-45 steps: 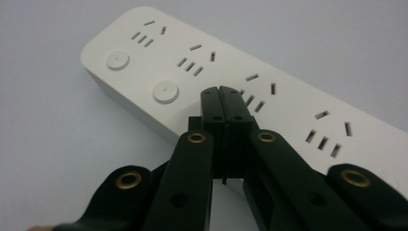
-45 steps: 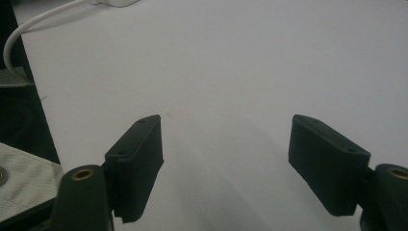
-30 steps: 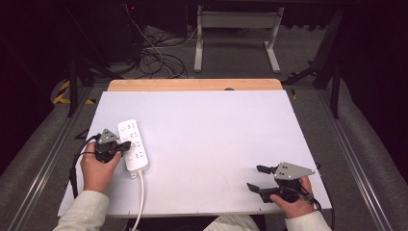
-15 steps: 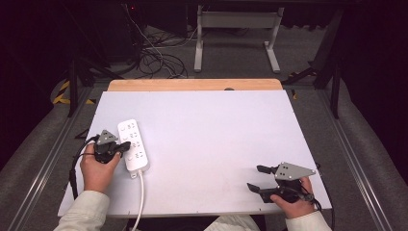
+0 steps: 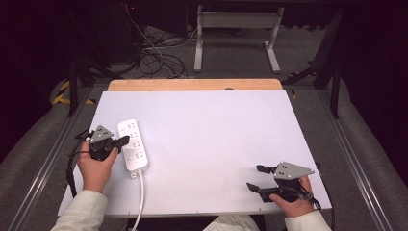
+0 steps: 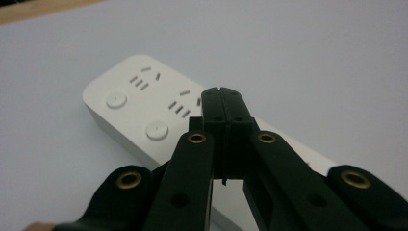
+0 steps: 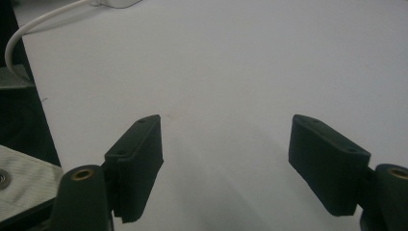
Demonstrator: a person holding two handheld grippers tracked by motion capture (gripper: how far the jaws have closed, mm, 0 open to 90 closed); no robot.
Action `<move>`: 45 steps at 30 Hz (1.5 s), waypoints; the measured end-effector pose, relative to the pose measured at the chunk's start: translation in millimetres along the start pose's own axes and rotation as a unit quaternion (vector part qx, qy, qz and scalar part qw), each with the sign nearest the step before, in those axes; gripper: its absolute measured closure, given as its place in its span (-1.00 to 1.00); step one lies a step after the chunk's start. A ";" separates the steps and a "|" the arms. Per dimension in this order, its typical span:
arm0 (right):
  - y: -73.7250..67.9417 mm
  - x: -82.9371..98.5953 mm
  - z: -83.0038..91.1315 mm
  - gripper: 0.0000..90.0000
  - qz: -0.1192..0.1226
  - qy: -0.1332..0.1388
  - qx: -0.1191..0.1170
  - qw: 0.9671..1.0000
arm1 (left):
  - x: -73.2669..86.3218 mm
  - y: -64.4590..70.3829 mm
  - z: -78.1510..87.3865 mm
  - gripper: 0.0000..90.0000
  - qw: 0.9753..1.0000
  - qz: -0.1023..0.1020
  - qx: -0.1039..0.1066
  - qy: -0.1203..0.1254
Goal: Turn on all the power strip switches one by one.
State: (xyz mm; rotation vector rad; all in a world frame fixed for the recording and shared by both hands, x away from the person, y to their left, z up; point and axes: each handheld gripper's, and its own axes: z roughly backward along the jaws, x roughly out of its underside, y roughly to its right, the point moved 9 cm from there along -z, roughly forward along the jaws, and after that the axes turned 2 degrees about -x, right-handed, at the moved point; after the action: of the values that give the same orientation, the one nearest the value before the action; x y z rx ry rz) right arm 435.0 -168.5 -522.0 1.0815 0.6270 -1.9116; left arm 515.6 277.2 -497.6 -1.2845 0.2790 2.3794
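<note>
Left gripper (image 6: pixel 223 96) closed, tips over the power strip (image 5: pixel 133 144) at the table's (image 5: pixel 216 125) left edge. I'd press its switch button (image 6: pixel 157 130) squarely, tips vertical. Right gripper (image 7: pixel 226 144) open, idle.

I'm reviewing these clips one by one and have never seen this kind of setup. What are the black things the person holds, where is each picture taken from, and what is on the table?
A person sits at a white table with a handheld two-jaw tool in each hand. The high view looks down from above. The other two come from cameras riding on each tool, looking along its black jaws. The left tool, jaws pressed together, sits over a white power strip, its tips over the sockets; contact cannot be told. The strip's white cord runs off the near edge. The right tool rests at the near right with jaws wide apart, holding nothing.
</note>
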 end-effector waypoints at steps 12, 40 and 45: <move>-0.2 1.4 -1.2 -0.38 0.000 -0.003 0.000 1.000 | 3.0 -25.1 -24.2 1.00 0.999 0.011 -0.034 -0.004; -0.4 1.4 -1.0 -0.38 -0.001 -0.002 0.000 1.000 | 15.3 -33.1 -32.4 1.00 0.999 0.007 -0.042 -0.029; -0.4 1.4 -1.0 -0.38 -0.001 -0.002 0.000 1.000 | 15.7 -33.1 -33.0 1.00 0.998 0.007 -0.049 -0.034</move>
State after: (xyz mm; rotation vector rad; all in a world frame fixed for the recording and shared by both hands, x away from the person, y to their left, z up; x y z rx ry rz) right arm 434.7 -168.1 -523.7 1.0781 0.6255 -1.9151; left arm 547.7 298.8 -528.1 -1.2441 0.1535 2.4702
